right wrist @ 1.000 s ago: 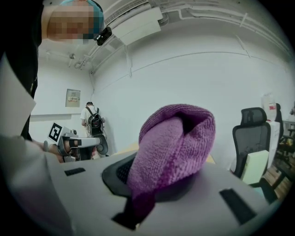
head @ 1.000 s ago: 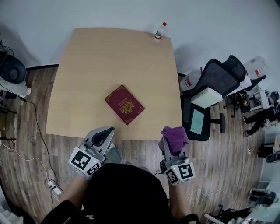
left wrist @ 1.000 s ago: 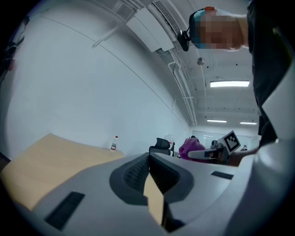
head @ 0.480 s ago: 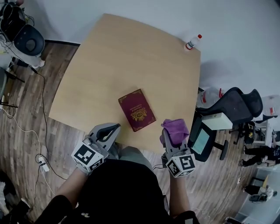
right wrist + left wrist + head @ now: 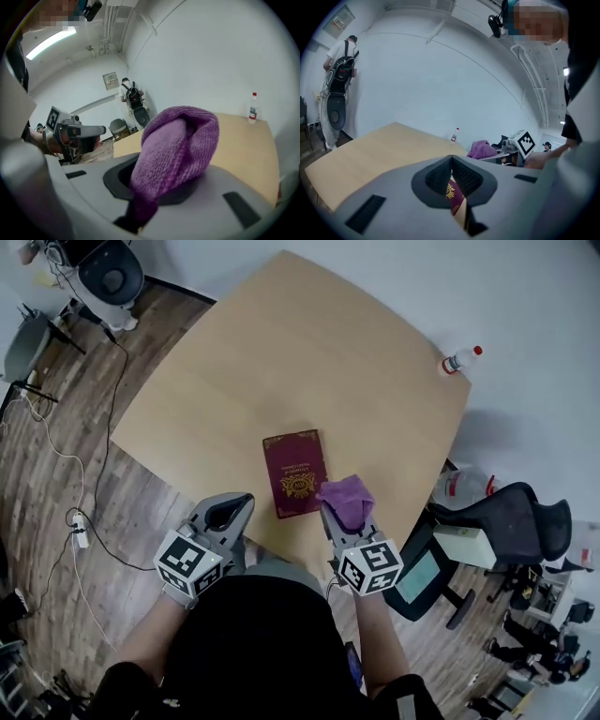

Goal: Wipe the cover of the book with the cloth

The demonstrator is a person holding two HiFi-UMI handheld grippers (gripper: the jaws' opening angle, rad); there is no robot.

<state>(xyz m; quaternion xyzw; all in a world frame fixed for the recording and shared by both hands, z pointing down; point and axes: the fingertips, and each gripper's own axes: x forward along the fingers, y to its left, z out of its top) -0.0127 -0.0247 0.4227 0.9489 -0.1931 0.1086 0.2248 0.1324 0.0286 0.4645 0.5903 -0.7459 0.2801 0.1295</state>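
A dark red book point(image 5: 293, 470) with a gold emblem lies flat near the front edge of the wooden table point(image 5: 281, 352). My right gripper point(image 5: 343, 514) is shut on a bunched purple cloth point(image 5: 345, 498), which hangs at the book's near right corner; whether it touches the cover I cannot tell. In the right gripper view the cloth point(image 5: 180, 140) fills the space between the jaws. My left gripper point(image 5: 240, 502) hovers at the table's front edge, left of the book, jaws together and holding nothing. The book point(image 5: 453, 194) shows through the slit below its tips point(image 5: 451, 157).
A small bottle with a red cap point(image 5: 461, 359) stands at the table's far right corner. A black office chair point(image 5: 511, 521) and a water jug point(image 5: 459, 488) are to the table's right. Cables and a power strip point(image 5: 80, 531) lie on the wood floor at left.
The right gripper has carried the cloth forward and to the left, from off the table's edge to the book's near right corner. The left gripper has sunk a little. The head view has swung round.
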